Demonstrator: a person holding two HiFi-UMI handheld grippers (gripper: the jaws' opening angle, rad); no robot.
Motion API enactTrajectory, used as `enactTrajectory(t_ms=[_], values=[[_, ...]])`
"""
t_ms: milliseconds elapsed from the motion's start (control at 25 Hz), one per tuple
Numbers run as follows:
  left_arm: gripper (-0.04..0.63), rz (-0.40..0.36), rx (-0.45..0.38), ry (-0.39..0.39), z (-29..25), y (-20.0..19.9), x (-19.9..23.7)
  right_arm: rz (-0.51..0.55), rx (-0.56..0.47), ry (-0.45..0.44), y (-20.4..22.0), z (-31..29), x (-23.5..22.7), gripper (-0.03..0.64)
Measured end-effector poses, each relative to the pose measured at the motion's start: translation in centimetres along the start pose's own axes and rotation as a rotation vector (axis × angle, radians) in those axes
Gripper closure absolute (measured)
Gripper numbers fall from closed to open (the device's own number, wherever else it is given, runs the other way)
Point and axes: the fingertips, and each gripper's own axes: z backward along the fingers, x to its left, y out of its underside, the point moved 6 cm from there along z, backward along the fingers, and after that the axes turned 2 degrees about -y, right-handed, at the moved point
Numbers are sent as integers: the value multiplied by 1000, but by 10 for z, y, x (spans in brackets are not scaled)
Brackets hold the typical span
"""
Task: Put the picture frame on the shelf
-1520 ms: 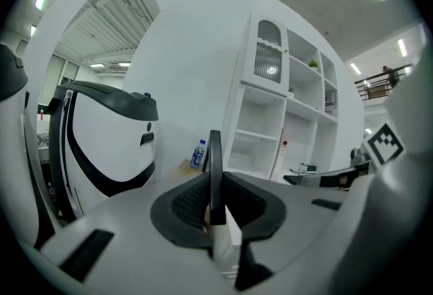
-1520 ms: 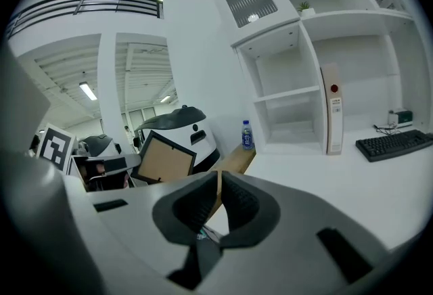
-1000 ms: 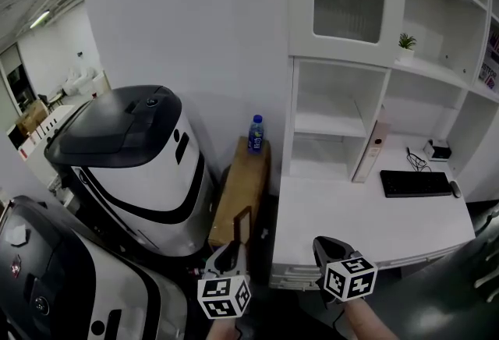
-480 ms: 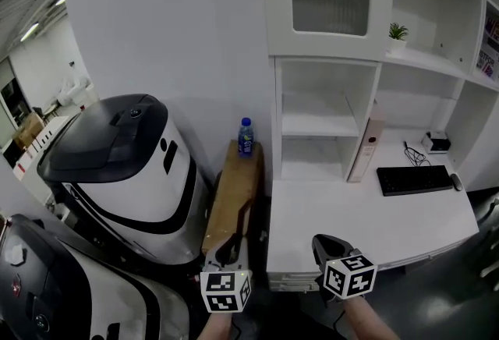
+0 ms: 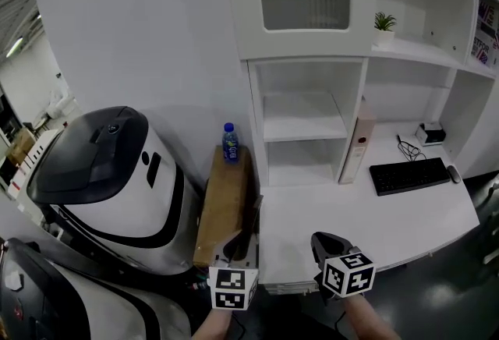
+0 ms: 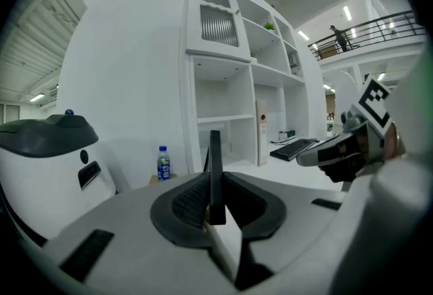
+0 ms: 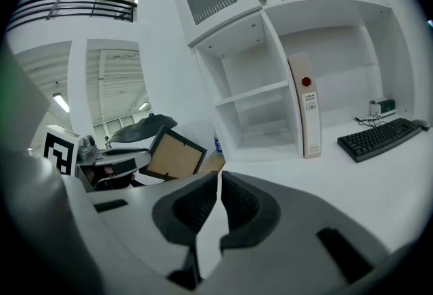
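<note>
Picture frame [image 6: 215, 172] gripped in left gripper [image 5: 236, 245] jaws, upright, edge-on to them, long axis vertical, tan panel facing right gripper [image 5: 325, 246], whose jaws are closed on nothing, at white table [image 5: 390, 221] left edge, short of shelf [image 5: 300, 116]

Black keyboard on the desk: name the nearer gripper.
Right. The right gripper hovers front-left of the black keyboard; the left gripper, clamping the dark picture frame, is farther left.
</note>
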Motion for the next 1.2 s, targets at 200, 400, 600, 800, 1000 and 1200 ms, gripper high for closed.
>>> enactTrajectory(t_ms=[200, 400, 600, 800, 1000, 1200], values=[[537, -99, 7, 64, -29, -10, -13, -21, -3, 22, -5, -9, -16, 614], [537, -208, 13, 130, -57, -17, -26, -41, -9, 44, -10, -16, -29, 614], [537, -307, 6, 177, -85, -26, -36, -64, 0, 65, -9, -22, -43, 614], [537, -421, 1, 199, -109, -31, -42, -74, 1, 83, -11, -28, -52, 614], [537, -564, -3, 216, -132, -34, -47, -94, 6, 94, -9, -33, -63, 614], [537, -672, -5, 229, -155, -35, -49, -114, 12, 105, -7, -37, -73, 614]])
